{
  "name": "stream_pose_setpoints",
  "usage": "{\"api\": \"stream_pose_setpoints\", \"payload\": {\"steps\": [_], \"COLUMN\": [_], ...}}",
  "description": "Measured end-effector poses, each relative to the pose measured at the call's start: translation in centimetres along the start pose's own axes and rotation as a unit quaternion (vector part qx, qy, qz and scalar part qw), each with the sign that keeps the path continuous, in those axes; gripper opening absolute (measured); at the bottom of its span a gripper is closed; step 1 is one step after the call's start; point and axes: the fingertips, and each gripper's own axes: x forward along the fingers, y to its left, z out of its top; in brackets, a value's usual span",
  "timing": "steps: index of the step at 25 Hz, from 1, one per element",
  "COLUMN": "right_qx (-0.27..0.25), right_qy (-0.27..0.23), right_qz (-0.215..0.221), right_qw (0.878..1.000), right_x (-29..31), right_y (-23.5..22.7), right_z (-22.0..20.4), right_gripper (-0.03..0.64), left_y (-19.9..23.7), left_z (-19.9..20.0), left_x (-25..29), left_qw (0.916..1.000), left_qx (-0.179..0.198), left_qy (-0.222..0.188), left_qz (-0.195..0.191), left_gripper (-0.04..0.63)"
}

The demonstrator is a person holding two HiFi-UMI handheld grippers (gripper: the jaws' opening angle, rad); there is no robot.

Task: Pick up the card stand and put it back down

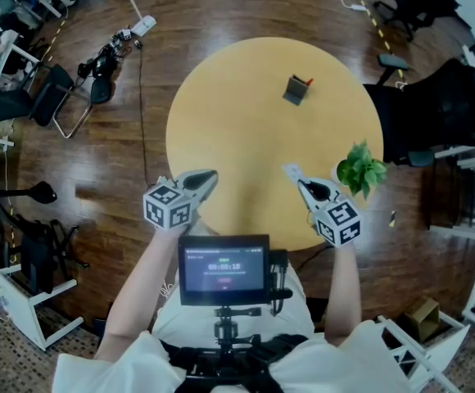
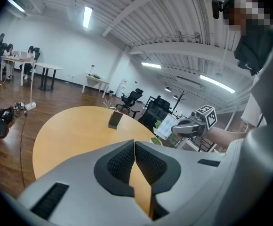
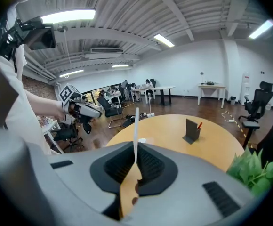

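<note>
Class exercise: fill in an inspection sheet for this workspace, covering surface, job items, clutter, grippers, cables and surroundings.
Surface: round wooden table, mostly bare.
Job's things: card stand upright on the far side.
Clutter: plant by the table's right edge.
Grippers: left gripper shut, empty; right gripper shut on white card.
Cables: cable on the floor left of the table.
Surroundings: office chair, wood floor.

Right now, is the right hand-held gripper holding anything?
Yes, the right hand-held gripper is shut on a thin white card, seen edge-on between its jaws.
</note>
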Motion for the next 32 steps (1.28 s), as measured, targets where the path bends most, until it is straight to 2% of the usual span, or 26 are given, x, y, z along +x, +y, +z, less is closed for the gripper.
{"api": "stream_pose_setpoints", "payload": {"steps": [15, 22, 32], "right_qx": [0.020, 0.032, 0.026], "right_qy": [0.003, -0.001, -0.002], "right_qz": [0.001, 0.005, 0.010], "right_qw": [1.000, 0.999, 1.000], "right_x": [0.7, 1.3, 2.3], "right_y": [-0.9, -1.2, -0.7], "right_z": [-2.3, -3.4, -4.1], "right_gripper": [0.027, 0.028, 0.027], "left_y": [1.4, 1.1, 2.2], "left_z": [-2.3, -2.2, -3.8], "left_x": [1.3, 1.5, 1.4], "left_qw": [0.9990, 0.9999, 0.9996], "left_qx": [-0.006, -0.013, -0.012], "left_qy": [0.028, 0.004, 0.015], "left_qz": [0.033, 0.010, 0.023], "left_gripper": [0.006, 0.006, 0.006]}}
